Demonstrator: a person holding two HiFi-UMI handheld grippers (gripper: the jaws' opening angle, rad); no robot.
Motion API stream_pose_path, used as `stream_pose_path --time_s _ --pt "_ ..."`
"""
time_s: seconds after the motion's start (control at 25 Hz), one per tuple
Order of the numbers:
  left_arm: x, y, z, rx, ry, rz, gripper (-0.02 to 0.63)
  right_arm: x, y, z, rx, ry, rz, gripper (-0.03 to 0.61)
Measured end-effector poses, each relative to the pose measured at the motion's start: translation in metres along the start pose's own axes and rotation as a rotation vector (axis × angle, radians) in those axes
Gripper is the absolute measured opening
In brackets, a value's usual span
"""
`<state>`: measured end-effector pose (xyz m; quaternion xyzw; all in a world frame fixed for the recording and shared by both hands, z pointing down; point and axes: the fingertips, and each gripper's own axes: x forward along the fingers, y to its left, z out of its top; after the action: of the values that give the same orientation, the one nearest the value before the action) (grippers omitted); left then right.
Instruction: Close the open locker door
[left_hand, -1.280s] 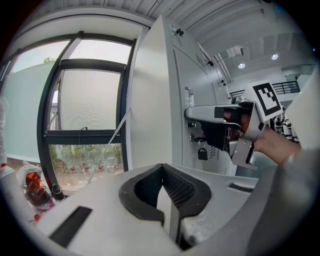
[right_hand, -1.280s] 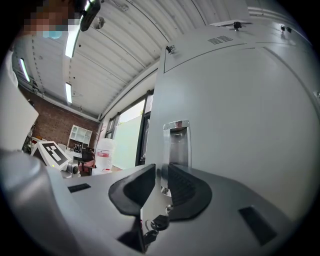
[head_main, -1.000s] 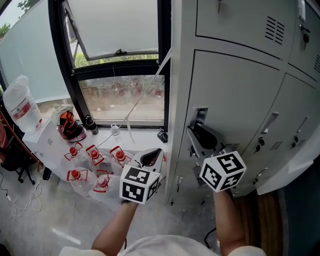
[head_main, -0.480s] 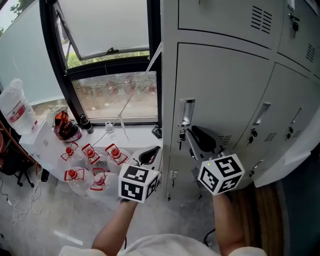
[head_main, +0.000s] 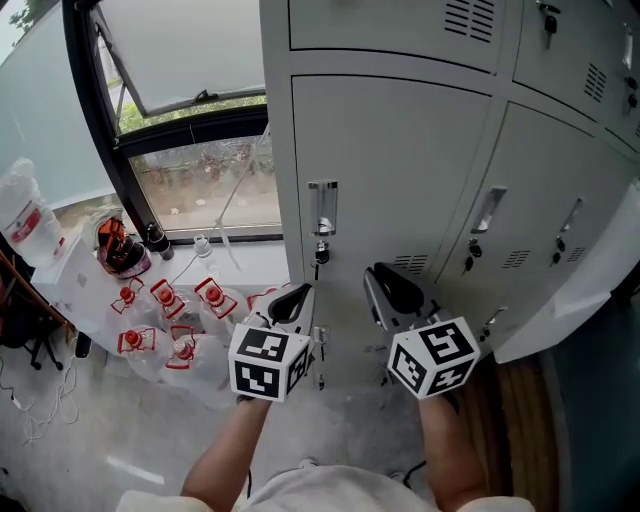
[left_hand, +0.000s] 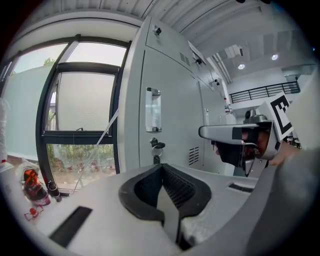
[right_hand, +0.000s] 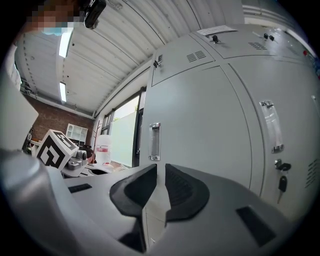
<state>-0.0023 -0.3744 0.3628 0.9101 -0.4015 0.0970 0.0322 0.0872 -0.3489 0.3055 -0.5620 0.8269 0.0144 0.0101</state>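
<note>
The right gripper (right_hand: 159, 172), facing the closed locker door (head_main: 390, 170), is empty, its jaws just narrowed to a slit. The left gripper (left_hand: 161, 167), also facing it, is pinched together on nothing. Red-capped bottles (head_main: 165, 300) lie left of the door.

ahead of right tongs (head_main: 387, 286): grey metal locker doors (head_main: 390, 170) | left of left tongs (head_main: 294, 300): red-capped clear plastic bottles (head_main: 168, 312) | between tongs: free

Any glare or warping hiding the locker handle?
Head view: even daylight, grey metal locker door and its recessed handle sharp, no glare. Left gripper view: heavy fisheye bend, dark corners, handle readable. Right gripper view: same bend, mosaic patch top left, handle clear.
</note>
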Motion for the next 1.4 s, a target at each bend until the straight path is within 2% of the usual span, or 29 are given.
stream_pose_path --time_s 0.36,0.8,1.12,1.4 --pt "0.001 -0.060 0.012 -0.004 0.002 0.013 0.006 -0.051 -0.025 -0.001 0.021 0.012 0.020 0.035" --pt "0.000 -0.120 0.026 -0.029 -0.042 0.026 0.006 -0.107 -0.047 -0.008 0.009 0.043 0.032 0.013" --pt "0.001 -0.149 0.022 -0.037 -0.039 0.031 0.006 -0.131 -0.057 -0.009 0.000 0.057 0.049 0.006" --pt "0.001 -0.156 0.024 -0.033 -0.037 0.033 0.006 -0.139 -0.062 -0.011 0.014 0.055 0.047 0.006"
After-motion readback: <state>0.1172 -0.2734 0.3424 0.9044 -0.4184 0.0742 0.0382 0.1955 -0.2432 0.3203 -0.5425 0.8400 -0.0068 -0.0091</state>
